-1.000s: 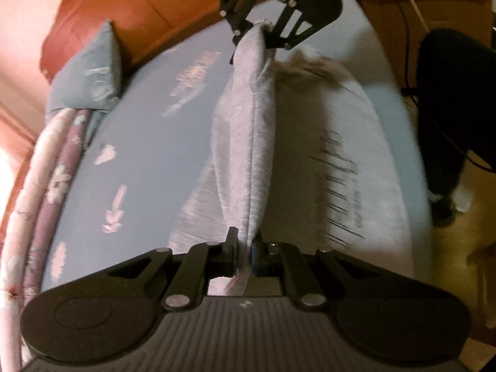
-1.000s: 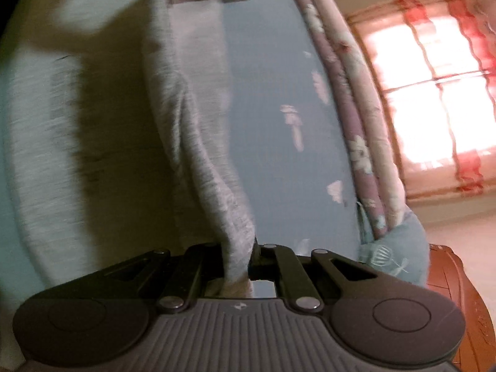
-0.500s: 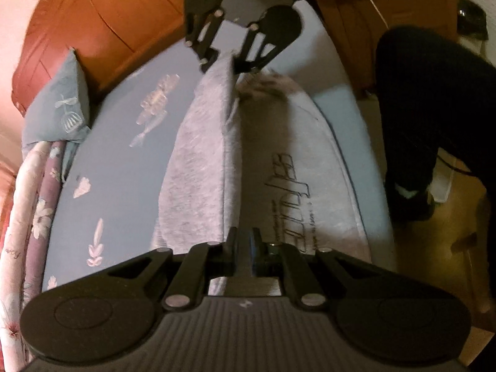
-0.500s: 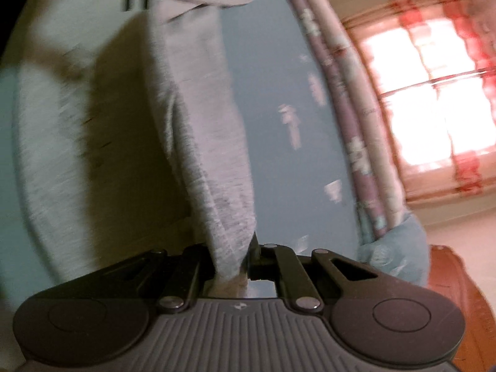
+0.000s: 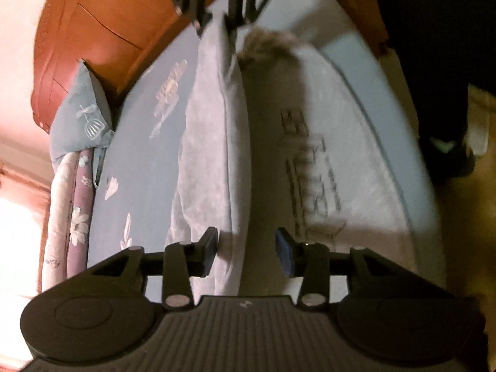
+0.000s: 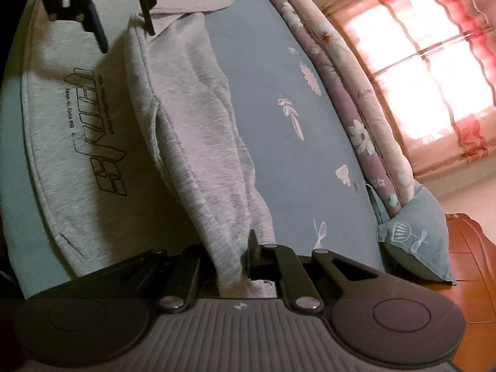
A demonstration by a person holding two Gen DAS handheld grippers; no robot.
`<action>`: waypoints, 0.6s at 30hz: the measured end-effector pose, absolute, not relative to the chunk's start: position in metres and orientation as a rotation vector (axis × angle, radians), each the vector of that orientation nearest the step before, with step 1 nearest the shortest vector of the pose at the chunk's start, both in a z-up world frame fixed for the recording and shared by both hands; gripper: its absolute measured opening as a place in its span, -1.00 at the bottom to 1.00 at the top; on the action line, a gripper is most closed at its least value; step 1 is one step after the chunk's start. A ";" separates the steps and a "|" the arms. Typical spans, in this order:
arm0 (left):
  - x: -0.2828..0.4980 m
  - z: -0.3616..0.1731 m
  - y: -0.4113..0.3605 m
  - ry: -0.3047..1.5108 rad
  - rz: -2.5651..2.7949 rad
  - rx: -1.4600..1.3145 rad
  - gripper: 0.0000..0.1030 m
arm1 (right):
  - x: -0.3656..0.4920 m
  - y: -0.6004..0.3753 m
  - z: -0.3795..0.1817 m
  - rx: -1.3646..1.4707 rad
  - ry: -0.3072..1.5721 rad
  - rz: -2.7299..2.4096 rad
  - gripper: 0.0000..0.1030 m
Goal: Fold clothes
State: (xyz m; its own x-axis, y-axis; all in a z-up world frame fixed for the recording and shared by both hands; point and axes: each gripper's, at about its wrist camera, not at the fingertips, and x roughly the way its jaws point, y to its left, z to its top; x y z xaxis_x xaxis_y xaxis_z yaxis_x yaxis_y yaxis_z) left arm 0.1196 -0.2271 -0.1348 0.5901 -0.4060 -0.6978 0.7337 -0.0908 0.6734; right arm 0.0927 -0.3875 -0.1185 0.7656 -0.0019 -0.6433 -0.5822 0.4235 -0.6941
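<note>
A light grey sweatshirt (image 5: 313,142) with black lettering lies on the blue bed, one side folded over into a raised ridge (image 5: 217,142). It also shows in the right wrist view (image 6: 192,130). My left gripper (image 5: 246,248) is open, its jaws either side of the fold's near end; it appears far off in the right wrist view (image 6: 124,28). My right gripper (image 6: 231,259) is shut on the fold's other end, and appears at the top of the left wrist view (image 5: 217,21).
The blue sheet (image 6: 279,71) has white prints. A blue pillow (image 5: 80,114) leans on the wooden headboard (image 5: 102,24). A floral quilt roll (image 6: 365,93) runs along the far side. A person's dark legs (image 5: 434,62) stand beside the bed. A bright curtained window (image 6: 418,55) is behind.
My left gripper has opened and let go of the sweatshirt fold. The fold has dropped onto the garment. My right gripper still grips its end.
</note>
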 end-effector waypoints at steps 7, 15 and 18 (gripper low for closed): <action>0.164 -0.136 -0.217 0.483 -0.903 1.284 -0.96 | 0.083 -0.389 -0.124 -1.081 0.634 0.388 -0.84; 0.117 -0.066 -0.200 0.371 -0.902 1.169 -0.98 | 0.060 -0.391 -0.119 -1.066 0.601 0.378 -0.82; 0.098 -0.076 -0.204 0.401 -0.967 1.192 -0.97 | 0.059 -0.395 -0.124 -1.052 0.614 0.386 -0.79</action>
